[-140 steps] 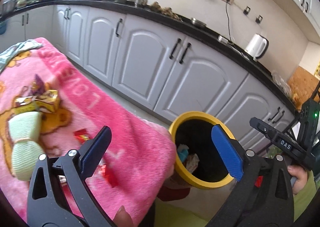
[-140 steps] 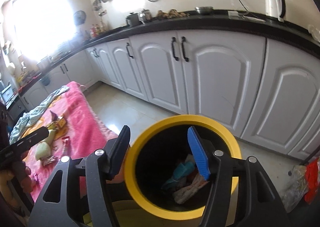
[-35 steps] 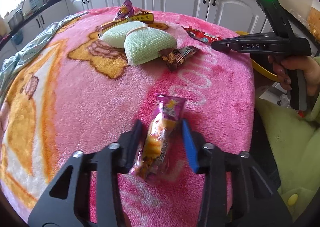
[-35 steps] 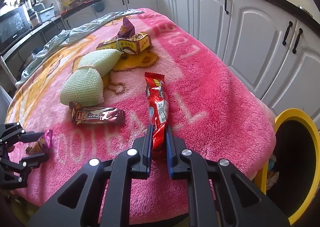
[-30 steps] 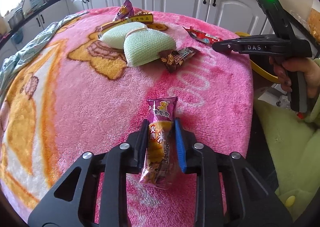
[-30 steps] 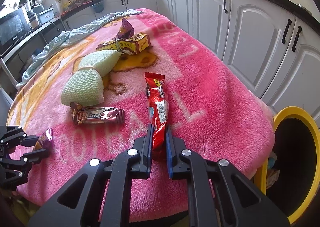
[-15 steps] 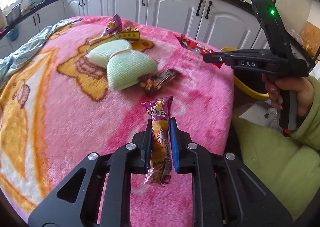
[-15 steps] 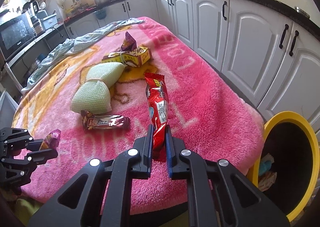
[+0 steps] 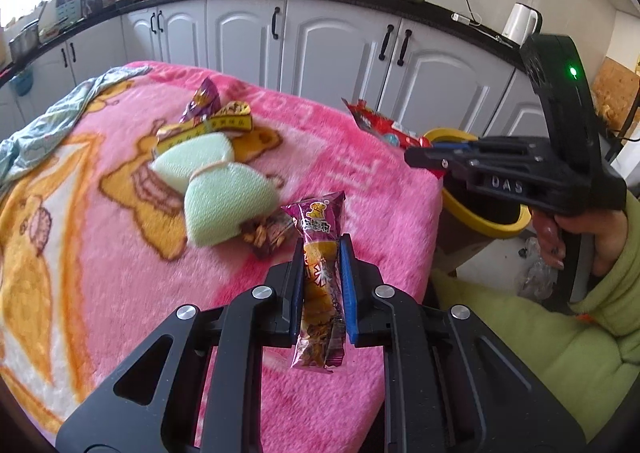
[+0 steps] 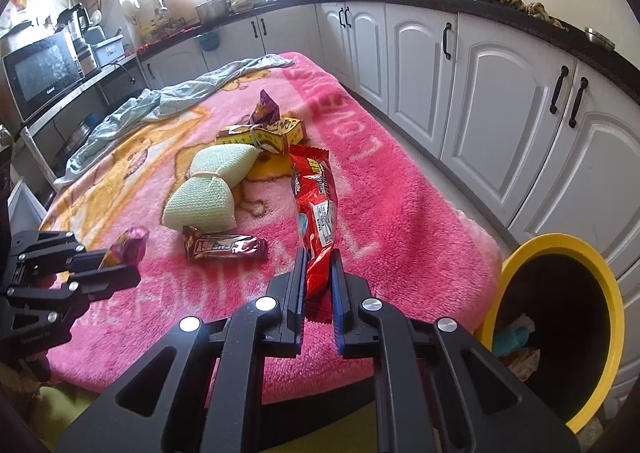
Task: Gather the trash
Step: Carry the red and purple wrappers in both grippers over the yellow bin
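Observation:
My left gripper (image 9: pixel 322 253) is shut on a purple and yellow snack packet (image 9: pixel 321 273), held clear of the pink blanket (image 9: pixel 120 253). A long red wrapper (image 10: pixel 316 205) is clamped in my right gripper (image 10: pixel 318 261), its far end raised over the blanket (image 10: pixel 400 213). In the left wrist view the right gripper (image 9: pixel 416 159) shows at the right with the red wrapper (image 9: pixel 380 125). The left gripper (image 10: pixel 132 265) with the purple packet (image 10: pixel 128 247) appears at the left of the right wrist view. The yellow-rimmed bin (image 10: pixel 560 329) stands beside the table's right end and holds some trash.
A brown chocolate bar wrapper (image 10: pixel 224 247), a green mesh sponge (image 10: pixel 204 189), a yellow box (image 10: pixel 260 137) and a purple wrapper (image 10: pixel 266 111) lie on the blanket. A pale cloth (image 10: pixel 160 101) lies at the far end. White cabinets (image 10: pixel 480 93) line the wall.
The left jaws closed onto the purple packet and lifted it off the blanket. The right gripper rose with the red wrapper, lifting it off the blanket. Both views pulled back.

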Available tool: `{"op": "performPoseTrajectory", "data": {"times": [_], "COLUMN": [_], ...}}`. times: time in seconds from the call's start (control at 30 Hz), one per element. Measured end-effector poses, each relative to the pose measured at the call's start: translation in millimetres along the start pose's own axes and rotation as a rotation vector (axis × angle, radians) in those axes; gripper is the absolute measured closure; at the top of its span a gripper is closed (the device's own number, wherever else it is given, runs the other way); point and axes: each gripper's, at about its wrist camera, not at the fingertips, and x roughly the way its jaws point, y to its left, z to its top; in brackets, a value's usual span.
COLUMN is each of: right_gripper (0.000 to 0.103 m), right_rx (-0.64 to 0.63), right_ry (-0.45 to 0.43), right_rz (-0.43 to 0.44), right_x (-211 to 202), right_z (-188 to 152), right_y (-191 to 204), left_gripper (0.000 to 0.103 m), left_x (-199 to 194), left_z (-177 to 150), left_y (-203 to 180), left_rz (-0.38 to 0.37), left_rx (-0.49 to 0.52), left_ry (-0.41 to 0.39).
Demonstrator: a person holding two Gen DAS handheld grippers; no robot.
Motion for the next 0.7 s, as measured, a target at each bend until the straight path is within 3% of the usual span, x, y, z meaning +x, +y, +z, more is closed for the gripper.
{"op": "performPoseTrajectory", "data": {"times": [0.23, 0.7], "right_gripper": [0.092, 0.092], "right_rx": [0.012, 0.050], "right_ry": [-0.031, -0.103], "right_rz": [-0.010, -0.109], "right_x": [-17.9, -54.2], "right_z": [1.6, -0.6], "right_y": [-10.6, -49.4], "left_gripper": [0.092, 0.092], "left_x": [2.5, 19.8], "left_z": [20.3, 57.0], "left_y": [-16.4, -49.7], "left_rz": [-0.015, -0.059], "left_rx": [0.022, 0.033], "left_ry": [-0.030, -0.066]}}
